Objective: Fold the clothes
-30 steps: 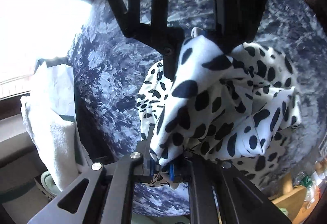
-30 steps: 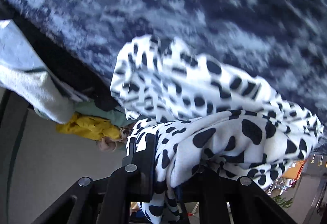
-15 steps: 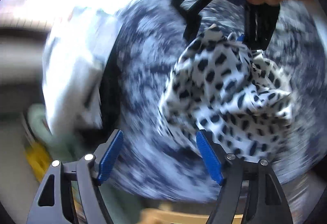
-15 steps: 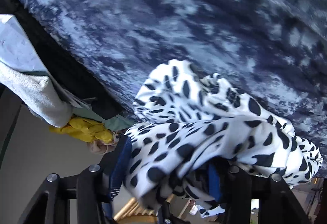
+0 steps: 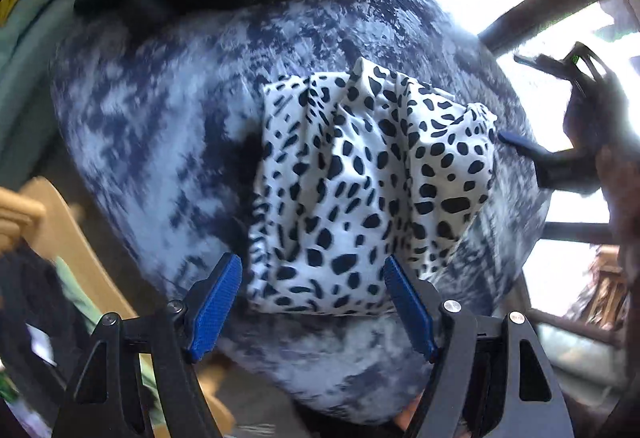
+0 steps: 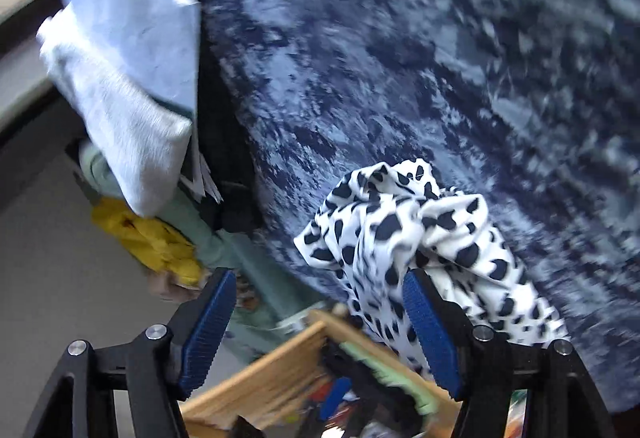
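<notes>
The white cloth with black spots (image 5: 368,194) lies as a loose folded bundle on the mottled blue-and-white blanket (image 5: 160,126). My left gripper (image 5: 312,306) hovers over its near edge, pointing steeply down, jaws open and clear of the fabric. In the right wrist view the spotted cloth (image 6: 420,234) sits rumpled at the blanket's edge (image 6: 400,58). My right gripper (image 6: 320,330) has its jaws opening; a fold of the cloth lies just beyond the right pad (image 6: 432,330), not pinched. The right gripper (image 5: 560,154), held by a hand, also shows at the cloth's far side.
A pile of other clothes lies at the blanket's side: a grey-white folded piece (image 6: 120,98), a black garment (image 6: 228,166), a mint-green one (image 6: 224,242) and a yellow one (image 6: 152,242). Wooden furniture (image 6: 272,370) stands below the blanket edge. A bright window with dark bars (image 5: 568,226) is behind.
Both grippers have let go of the spotted cloth, opened wide and pulled back from it. The left view has rolled round. The cloth now rests on the blanket.
</notes>
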